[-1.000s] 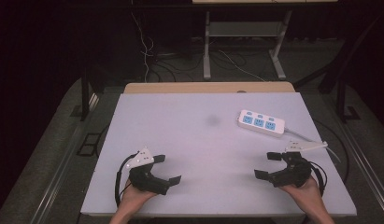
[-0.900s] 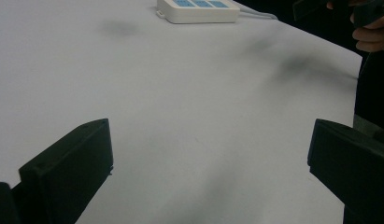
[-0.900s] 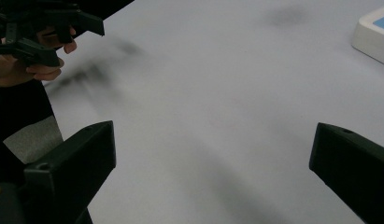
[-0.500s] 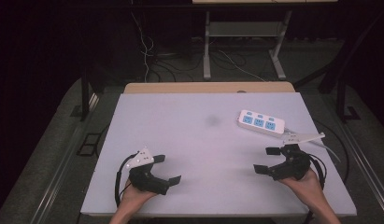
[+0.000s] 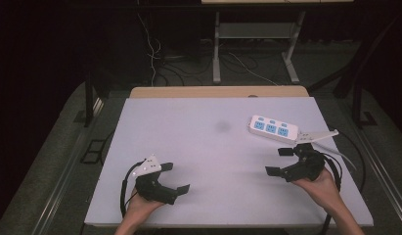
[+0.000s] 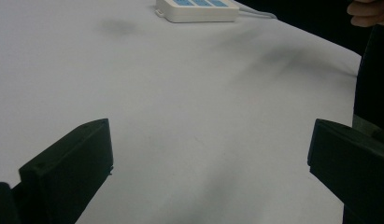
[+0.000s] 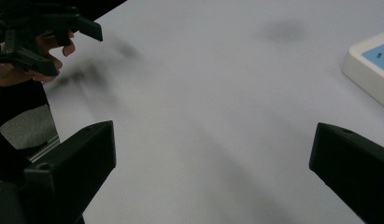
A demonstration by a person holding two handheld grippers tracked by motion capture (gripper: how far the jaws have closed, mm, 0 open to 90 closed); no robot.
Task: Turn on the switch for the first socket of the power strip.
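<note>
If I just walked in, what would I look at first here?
Probably the white power strip with three blue sockets, lying alone at the far right of the pale table. Next, the two black grippers near the front edge: the left gripper and the right gripper, both with jaws wide open and holding nothing.

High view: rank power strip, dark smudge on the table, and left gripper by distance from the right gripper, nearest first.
From the right gripper:
1. Power strip, just beyond it, at the table's far right.
2. Dark smudge, farther left, mid-table toward the far edge.
3. Left gripper, across the table at the near left.
</note>
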